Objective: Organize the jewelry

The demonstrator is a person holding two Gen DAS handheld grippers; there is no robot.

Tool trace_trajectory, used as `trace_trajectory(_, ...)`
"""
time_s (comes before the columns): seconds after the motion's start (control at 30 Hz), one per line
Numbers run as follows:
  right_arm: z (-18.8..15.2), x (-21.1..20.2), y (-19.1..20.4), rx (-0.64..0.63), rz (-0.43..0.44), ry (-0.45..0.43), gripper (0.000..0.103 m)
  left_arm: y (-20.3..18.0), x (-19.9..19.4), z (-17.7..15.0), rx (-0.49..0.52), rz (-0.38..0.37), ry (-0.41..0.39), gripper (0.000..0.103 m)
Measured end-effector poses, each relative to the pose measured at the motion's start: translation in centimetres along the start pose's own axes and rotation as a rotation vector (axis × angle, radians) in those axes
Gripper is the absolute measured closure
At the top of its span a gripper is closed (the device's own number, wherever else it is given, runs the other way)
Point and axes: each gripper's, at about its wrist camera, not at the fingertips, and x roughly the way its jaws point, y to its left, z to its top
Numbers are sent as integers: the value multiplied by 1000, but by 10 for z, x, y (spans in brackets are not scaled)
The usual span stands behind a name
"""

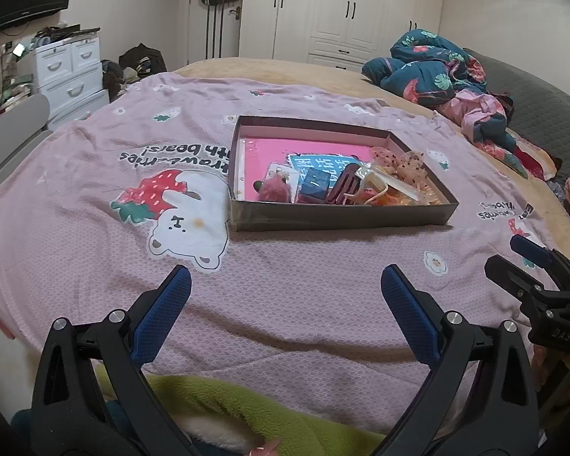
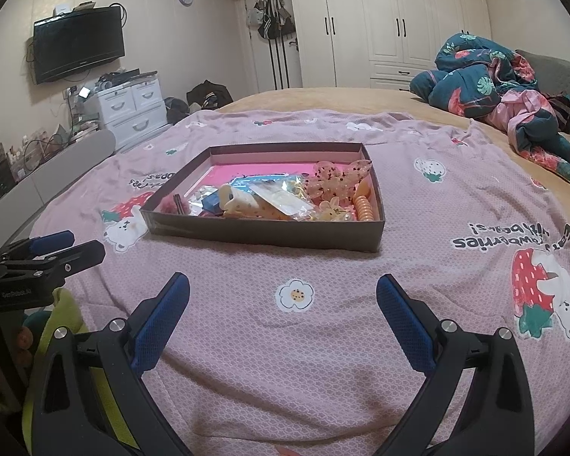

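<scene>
A shallow brown box (image 1: 338,217) (image 2: 262,232) sits on the pink bedspread. It holds a pile of jewelry and hair accessories: a fuzzy pink pom (image 1: 275,190), a dark blue box (image 1: 314,183), a dark red claw clip (image 1: 345,186), a sparkly orange bow (image 2: 338,179), an orange spiral tie (image 2: 364,207) and packets. My left gripper (image 1: 285,285) is open and empty, over the bedspread short of the box. My right gripper (image 2: 283,292) is open and empty, also short of the box. Each gripper shows at the edge of the other's view.
A pink bedspread (image 1: 285,273) with strawberry bear prints covers the bed. A crumpled teal floral quilt (image 2: 486,79) lies at the far right. White drawers (image 2: 133,108), a wall TV (image 2: 78,43) and wardrobes (image 2: 391,19) stand beyond. A green fleece (image 1: 247,410) lies under my grippers.
</scene>
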Motion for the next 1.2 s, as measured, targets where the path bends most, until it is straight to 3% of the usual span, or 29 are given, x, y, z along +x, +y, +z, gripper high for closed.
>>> trace_trajectory(1.2,-2,-2,0,-4,-8,-3,5,4,2,-3,0,25,14,9)
